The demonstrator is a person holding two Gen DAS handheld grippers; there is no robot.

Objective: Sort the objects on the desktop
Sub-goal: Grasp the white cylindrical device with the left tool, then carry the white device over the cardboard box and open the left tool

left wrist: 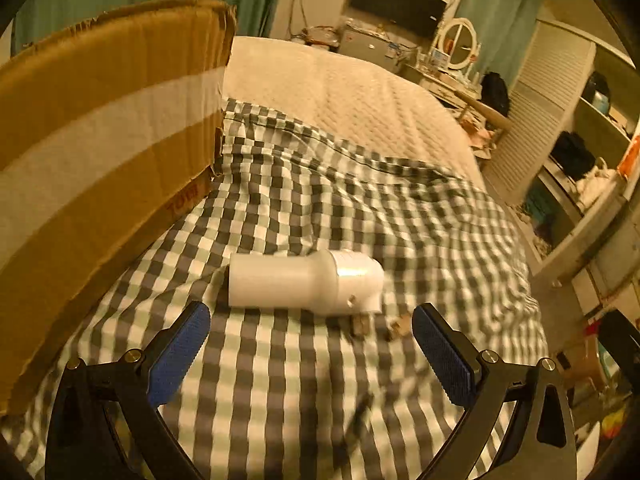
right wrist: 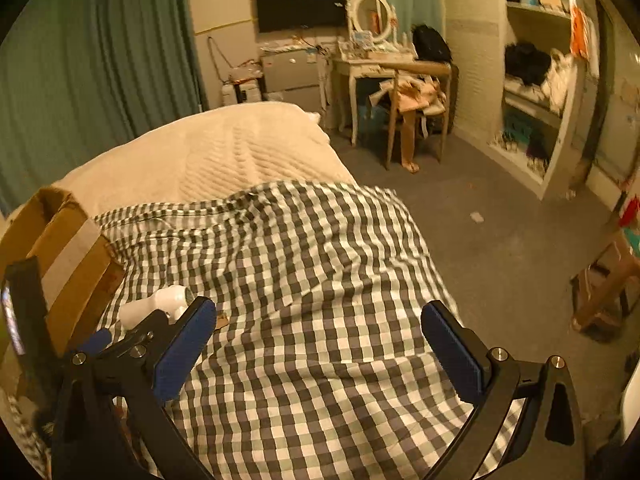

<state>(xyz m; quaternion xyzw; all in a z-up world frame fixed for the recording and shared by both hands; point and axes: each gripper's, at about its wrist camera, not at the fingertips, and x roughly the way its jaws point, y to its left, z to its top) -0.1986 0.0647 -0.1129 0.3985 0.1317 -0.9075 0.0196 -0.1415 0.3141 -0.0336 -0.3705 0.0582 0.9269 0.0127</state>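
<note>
**Fingers spread before a white bottle on a checked bed**

The fingers of both grippers stand wide apart and hold nothing. The left gripper [left wrist: 310, 354] hangs low over the bed, its blue pads [left wrist: 180, 356] framing open cloth. The right gripper [right wrist: 318, 354] hovers further right, over bare cloth near the bed's edge.

Going from largest to smallest: a bed fills both views, with a cream quilt [left wrist: 352, 92] at the far end and a grey-and-white checked sheet [left wrist: 320, 200] nearer, rumpled into soft folds. A tall cardboard box [left wrist: 100, 152] with a pale tape band stands at the left, resting on the sheet. A white bottle [left wrist: 304, 284] lies on its side just ahead of the left gripper, between the lines of the two fingers, its long axis running left to right. A few small brown scraps [left wrist: 360, 326] lie just beside its wider end; what they are is too blurred to tell.

The step in hand is probably taking the bottle with the left gripper, perhaps for the box. As the bottle lies crosswise, the fingers would meet its two ends, a long and poor span. Turning the wrist so the pads close across the round body seems better, near the middle for balance. The bottle may roll on soft cloth, so approach slowly from above and close gently. Keep clear of the box wall at the left.
</note>
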